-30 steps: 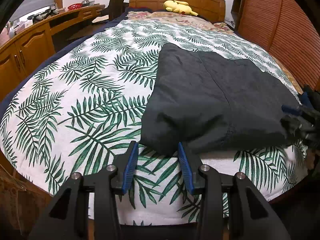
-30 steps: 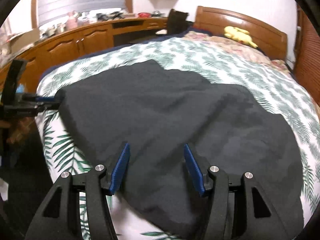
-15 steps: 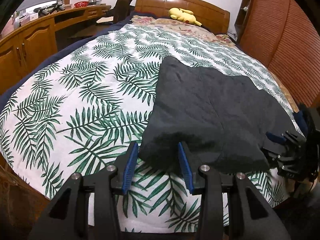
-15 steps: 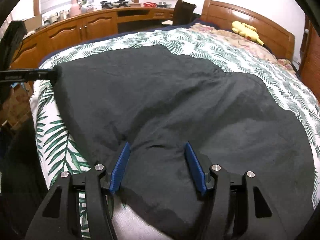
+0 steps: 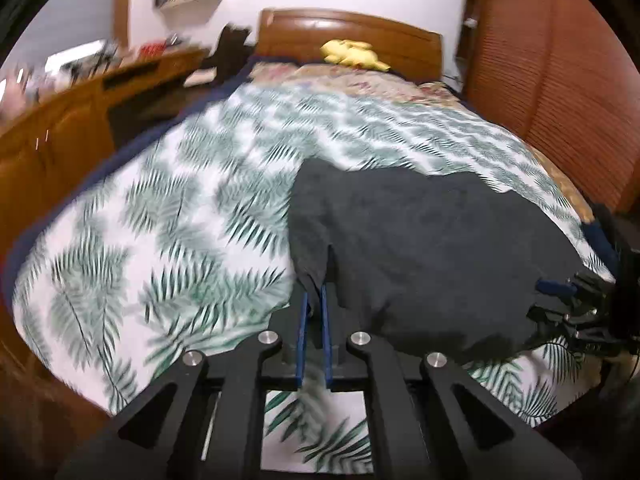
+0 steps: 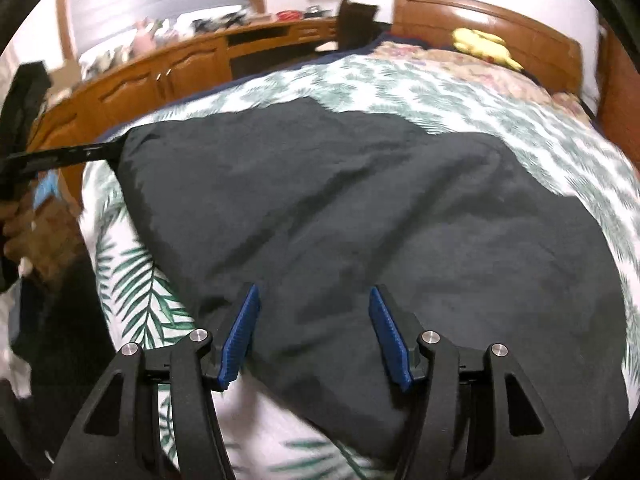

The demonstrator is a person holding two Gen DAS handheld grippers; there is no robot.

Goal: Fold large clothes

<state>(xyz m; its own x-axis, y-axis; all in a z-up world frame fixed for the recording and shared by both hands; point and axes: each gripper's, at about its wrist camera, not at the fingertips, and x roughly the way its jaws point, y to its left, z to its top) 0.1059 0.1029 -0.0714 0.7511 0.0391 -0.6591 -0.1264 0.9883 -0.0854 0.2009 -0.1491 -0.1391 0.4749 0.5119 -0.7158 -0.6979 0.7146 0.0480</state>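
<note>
Two grippers work at the foot of the bed, and much is hard to read: the left wrist view is smeared by motion, so the wooden cabinets [image 5: 60,136] and the clutter on them are only blurs. The right gripper [image 5: 560,300] shows in that view only as a dark tangle at the right edge, partly cut off. The large dark charcoal garment [image 6: 360,208] lies spread on the white bedspread with green fern print [image 5: 160,240], over the near right part of the bed; what kind of garment it is cannot be told. Its long side runs across the bed's foot from one gripper to the other, with a stepped far edge pointing toward the wooden headboard [image 5: 348,36] and the yellow plush toy [image 5: 354,54]. The left gripper [image 5: 314,296] has just snapped closed and pinches the garment's near left corner, which is lifted. The right gripper's blue pads [image 6: 240,340] stand apart, with cloth lying between them unpressed.
</note>
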